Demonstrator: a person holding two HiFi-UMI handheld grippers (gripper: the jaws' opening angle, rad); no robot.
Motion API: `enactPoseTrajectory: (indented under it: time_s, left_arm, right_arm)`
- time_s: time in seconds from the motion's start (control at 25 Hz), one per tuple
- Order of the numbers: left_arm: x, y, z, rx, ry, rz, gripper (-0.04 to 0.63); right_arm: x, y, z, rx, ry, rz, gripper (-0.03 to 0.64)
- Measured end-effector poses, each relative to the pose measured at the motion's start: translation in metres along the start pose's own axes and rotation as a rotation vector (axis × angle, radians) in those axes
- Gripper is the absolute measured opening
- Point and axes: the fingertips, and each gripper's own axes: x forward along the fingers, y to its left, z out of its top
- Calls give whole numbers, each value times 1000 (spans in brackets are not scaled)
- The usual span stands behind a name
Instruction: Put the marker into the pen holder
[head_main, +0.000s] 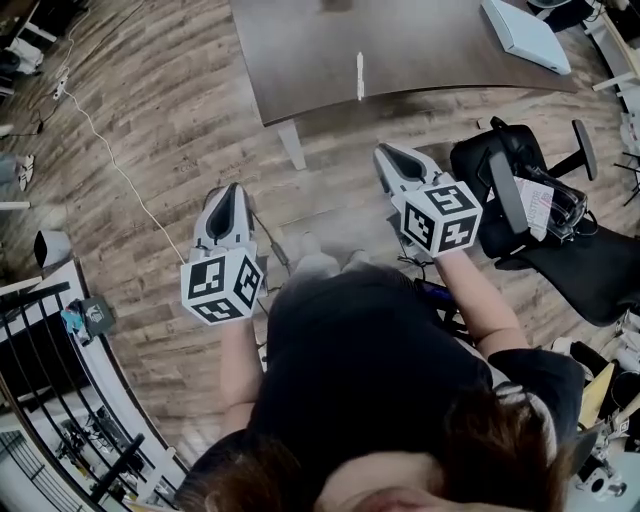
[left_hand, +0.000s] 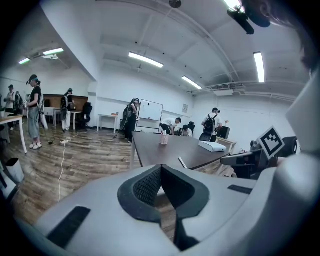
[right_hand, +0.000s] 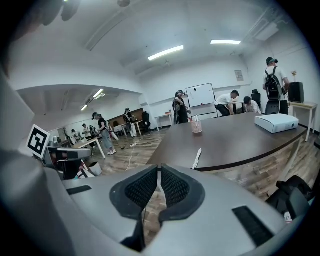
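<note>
While we stand back from the dark table (head_main: 430, 50), we count two grippers, one marker, one pen holder and one white box. The left gripper (head_main: 236, 190) has its jaws pressed together at the tips, with nothing between them. The right gripper (head_main: 381, 152) has its jaws drawn in to the barest slit, and it is empty too. Both hang over the wooden floor (head_main: 150, 120), short of the table's near edge and well apart from the marker.

The marker (head_main: 360, 76) is a slim white stick. It lies flat on the tabletop just inside that near edge, with its length pointing away from us. We see nothing touching it. The pen holder (right_hand: 196, 125) is a small pinkish mesh cup that stands upright farther back on the same table, well apart from the marker. The white box (head_main: 525, 35) sits flat toward the table's right end. One black office chair (head_main: 590, 265) stands on the floor beside the right gripper.
</note>
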Motion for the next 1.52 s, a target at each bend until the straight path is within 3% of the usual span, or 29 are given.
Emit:
enactPoseTrajectory:
  time_s: [0.28,0.68,1.12,1.52]
  left_arm:
    - [0,37,4,1,6,10,28]
    - [16,75,3,5,37,-41,28]
    - [80,64,15,34,83,-94,28]
    - [192,44,38,80,142,-151,28]
  right_arm:
    - [41,14,9,-7,12,4,46]
    - [73,18,11,1,36,-84,84]
    - [104,-41,11,39,51,-180,117]
    - [158,-109,6,106,127,-199,118]
